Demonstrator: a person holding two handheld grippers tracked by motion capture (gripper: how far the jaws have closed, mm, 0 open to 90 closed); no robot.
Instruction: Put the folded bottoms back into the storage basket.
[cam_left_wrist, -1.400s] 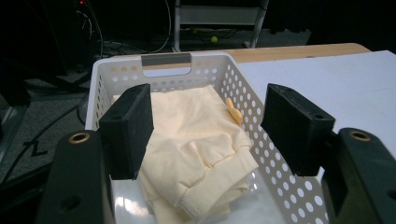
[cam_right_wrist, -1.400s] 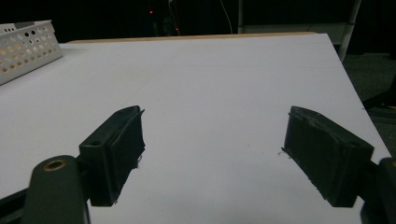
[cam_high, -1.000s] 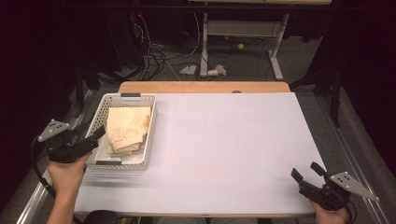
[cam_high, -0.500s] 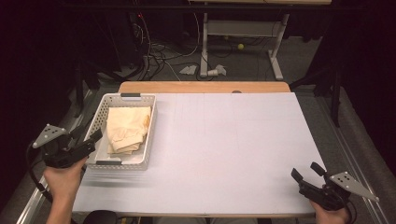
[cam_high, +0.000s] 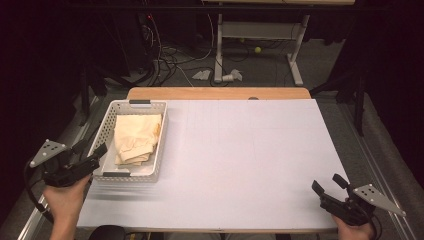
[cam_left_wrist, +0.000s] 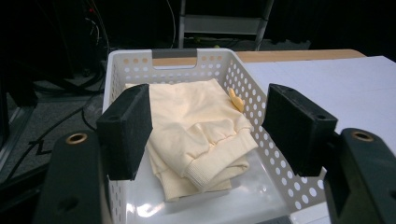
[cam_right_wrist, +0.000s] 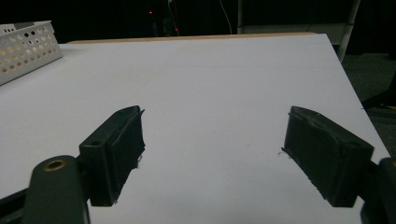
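Cream cloth (cam_left_wrist: 196, 126), folded, lies in the white basket (cam_high: 159, 150) at the bench's (cam_high: 250, 165) left edge. It looks soft, light and limp, so it will likely sag and unfold when lifted; the thick ribbed cuff nearest the left claw (cam_left_wrist: 208, 126) seems the surest hold. Both claws gape empty, the right claw (cam_right_wrist: 212, 149) low over bare bench.

Left gripper (cam_left_wrist: 208, 128) fingers (cam_left_wrist: 126, 130) spread (wide) before white basket (cam_left_wrist: 275, 107); folded cream garment (cam_left_wrist: 198, 130) inside.
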